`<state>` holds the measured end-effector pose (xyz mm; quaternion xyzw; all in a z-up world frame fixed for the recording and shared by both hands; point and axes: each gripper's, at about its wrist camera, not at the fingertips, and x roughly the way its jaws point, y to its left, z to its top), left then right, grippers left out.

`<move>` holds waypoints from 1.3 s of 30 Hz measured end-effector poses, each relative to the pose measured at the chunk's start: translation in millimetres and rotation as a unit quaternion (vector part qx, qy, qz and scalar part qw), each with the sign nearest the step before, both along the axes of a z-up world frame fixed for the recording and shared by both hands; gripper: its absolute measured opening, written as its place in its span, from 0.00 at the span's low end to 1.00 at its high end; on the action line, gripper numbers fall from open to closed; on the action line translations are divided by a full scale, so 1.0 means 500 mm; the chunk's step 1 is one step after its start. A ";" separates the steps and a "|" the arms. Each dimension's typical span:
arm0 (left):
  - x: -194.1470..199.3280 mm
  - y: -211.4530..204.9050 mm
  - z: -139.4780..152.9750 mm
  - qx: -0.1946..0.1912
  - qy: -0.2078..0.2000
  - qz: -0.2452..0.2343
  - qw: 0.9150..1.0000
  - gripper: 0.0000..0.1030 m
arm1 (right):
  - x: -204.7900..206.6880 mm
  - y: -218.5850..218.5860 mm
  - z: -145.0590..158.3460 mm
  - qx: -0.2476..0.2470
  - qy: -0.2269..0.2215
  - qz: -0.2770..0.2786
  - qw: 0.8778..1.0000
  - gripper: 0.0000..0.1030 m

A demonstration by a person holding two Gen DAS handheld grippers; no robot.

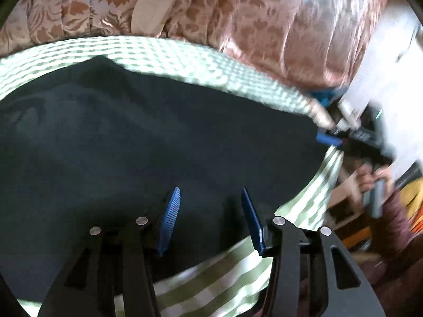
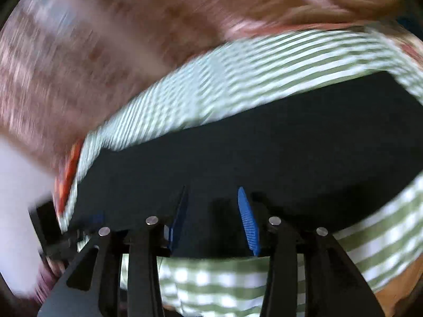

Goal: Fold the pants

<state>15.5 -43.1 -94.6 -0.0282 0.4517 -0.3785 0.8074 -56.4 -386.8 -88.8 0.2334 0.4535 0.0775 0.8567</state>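
Checked cloth [image 1: 216,272], pants [image 1: 132,137] under left gripper [image 1: 211,203]

You're looking at black pants [image 1: 158,137] spread on a cloth [image 1: 164,52] checked in sage green and white. Behind it hangs a drape [image 1: 251,21] of rusty brown and pale pink in a leafy floral pattern. Your left claw [image 1: 211,219] has ribbed blue pads on black arms; your right claw [image 2: 214,219] matches.

Dark pants [image 1: 132,137] lie spread on a green-and-white checked sheet [image 1: 164,52].
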 end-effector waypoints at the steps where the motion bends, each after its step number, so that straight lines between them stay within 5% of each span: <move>1: -0.009 0.003 -0.005 0.008 -0.007 -0.003 1.000 0.45 | -0.002 0.023 -0.018 -0.014 0.017 0.024 0.999 0.38; 3: -0.020 0.024 -0.010 0.010 -0.016 0.001 1.000 0.45 | -0.020 0.045 -0.052 -0.064 0.027 0.048 0.996 0.35; 10: 0.001 0.104 0.010 -0.037 -0.017 0.080 0.996 0.45 | 0.003 0.064 -0.006 -0.083 0.010 0.060 0.995 0.41; 14: 0.031 0.160 0.017 -0.013 -0.032 0.158 0.987 0.45 | 0.068 0.133 0.032 -0.038 -0.017 0.117 0.992 0.39; 21: 0.050 0.227 0.017 0.009 -0.050 0.202 0.978 0.45 | 0.279 0.305 0.058 0.084 -0.036 0.232 0.968 0.33; 31: 0.054 0.276 -0.007 -0.003 -0.039 0.208 0.977 0.45 | 0.522 0.446 -0.011 0.157 0.061 0.265 0.949 0.45; 34: 0.053 0.269 -0.010 0.005 -0.043 0.204 0.978 0.45 | 0.544 0.490 -0.026 0.149 0.064 0.286 0.944 0.06; 37: 0.053 0.262 -0.016 0.020 -0.043 0.204 0.978 0.45 | 0.544 0.506 0.003 0.108 0.005 0.288 0.952 0.04; 39: 0.056 0.257 -0.023 0.035 -0.045 0.207 0.977 0.45 | 0.565 0.504 -0.027 0.046 0.017 0.257 0.965 0.03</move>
